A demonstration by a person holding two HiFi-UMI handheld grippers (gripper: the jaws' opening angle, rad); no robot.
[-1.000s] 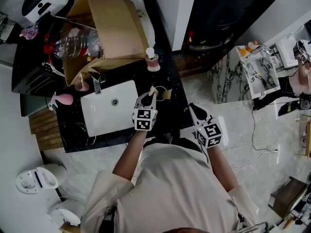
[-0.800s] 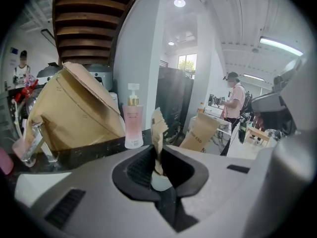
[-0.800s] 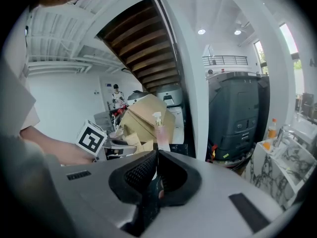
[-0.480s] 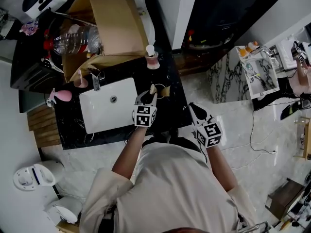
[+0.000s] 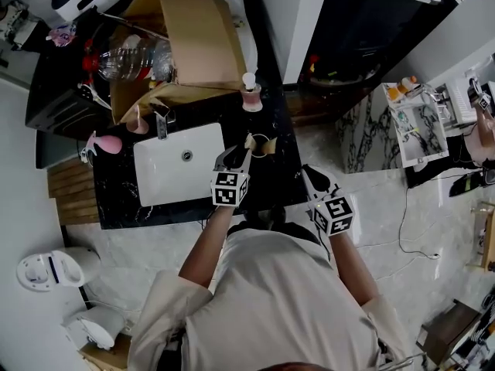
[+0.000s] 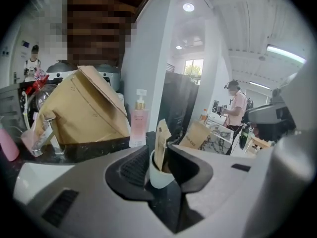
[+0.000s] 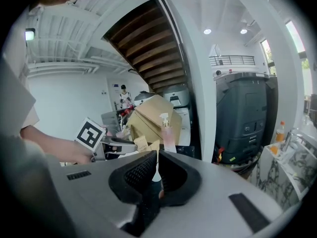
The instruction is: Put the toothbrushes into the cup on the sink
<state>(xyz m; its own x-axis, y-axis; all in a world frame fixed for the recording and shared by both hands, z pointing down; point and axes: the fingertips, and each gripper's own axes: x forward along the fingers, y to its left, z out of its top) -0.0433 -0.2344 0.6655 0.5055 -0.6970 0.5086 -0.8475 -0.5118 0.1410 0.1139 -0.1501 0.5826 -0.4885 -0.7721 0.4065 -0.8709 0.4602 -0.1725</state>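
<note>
A white cup (image 6: 159,175) stands on the black counter (image 5: 271,188) to the right of the basin. A brown paper-wrapped toothbrush (image 6: 161,140) stands upright in it. A second brown packet (image 6: 196,135) leans just behind to the right. My left gripper (image 6: 156,157) is open; its jaws have just been opening and sit either side of the cup without pressing. From above, the left gripper (image 5: 236,154) points at the cup (image 5: 261,141). My right gripper (image 5: 306,171) hovers off the counter's right edge, shut, with only a thin pale sliver in its slit (image 7: 157,170).
The white basin (image 5: 178,172) with its faucet (image 5: 162,122) lies left of the cup. Behind are a pink pump bottle (image 5: 250,95), an open cardboard box (image 5: 186,45) and a clear plastic bottle (image 5: 128,60). A pink item (image 5: 108,143) sits at the counter's left end.
The left gripper has drawn back a little from the cup, leaving the wrapped toothbrush standing in it. The right gripper has kept still. The head view has shifted slightly.
</note>
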